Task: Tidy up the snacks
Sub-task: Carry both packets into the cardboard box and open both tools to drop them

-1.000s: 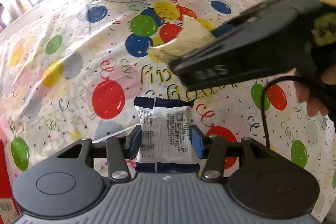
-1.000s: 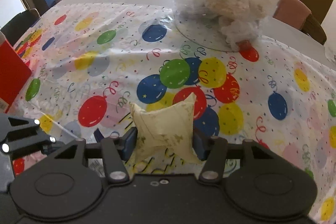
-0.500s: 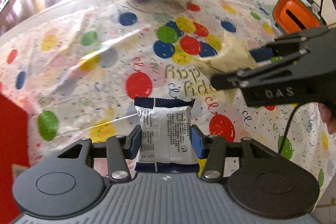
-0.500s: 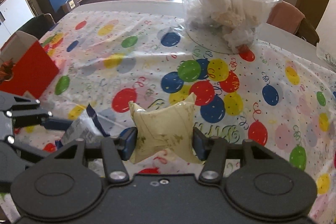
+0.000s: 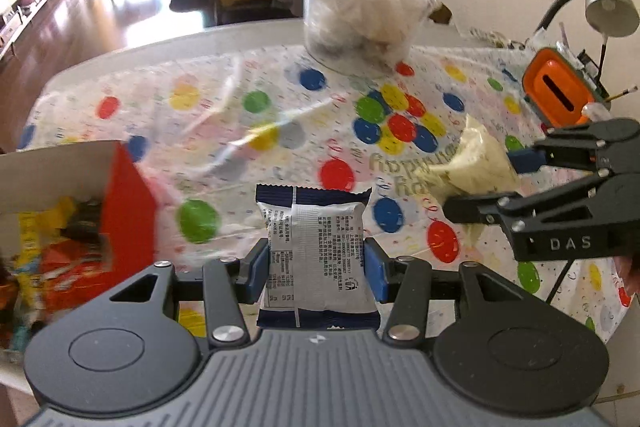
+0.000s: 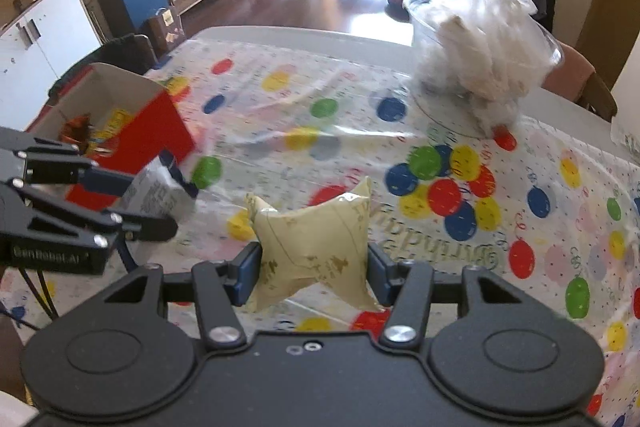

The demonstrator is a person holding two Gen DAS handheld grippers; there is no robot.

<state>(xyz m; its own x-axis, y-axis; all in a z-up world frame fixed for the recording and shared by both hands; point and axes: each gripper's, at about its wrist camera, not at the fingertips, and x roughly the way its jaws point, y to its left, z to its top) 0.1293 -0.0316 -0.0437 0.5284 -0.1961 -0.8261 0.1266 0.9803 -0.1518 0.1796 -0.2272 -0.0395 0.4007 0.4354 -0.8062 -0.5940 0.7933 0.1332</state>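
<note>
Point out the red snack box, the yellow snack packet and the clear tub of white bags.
red snack box [image 6: 158, 131], right wrist view, on its red side wall
yellow snack packet [image 6: 312, 247], right wrist view, middle of the pouch
clear tub [image 5: 360, 15], left wrist view, on its front wall

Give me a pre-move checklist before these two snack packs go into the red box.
1. Left gripper clamped on the silver and navy packet: ok, blue pads press both sides.
2. Right gripper clamped on the cream pouch: ok, the pouch is pinched at its waist.
3. Both packs clear of the balloon tablecloth: ok, each hangs above it.
4. Red box open on top: ok, flap up, wrappers visible inside.
5. Room left in the box: cannot tell, its inside is blurred and only partly in view.
6. Grippers apart from each other: ok, a gap shows between them in both views.
</note>
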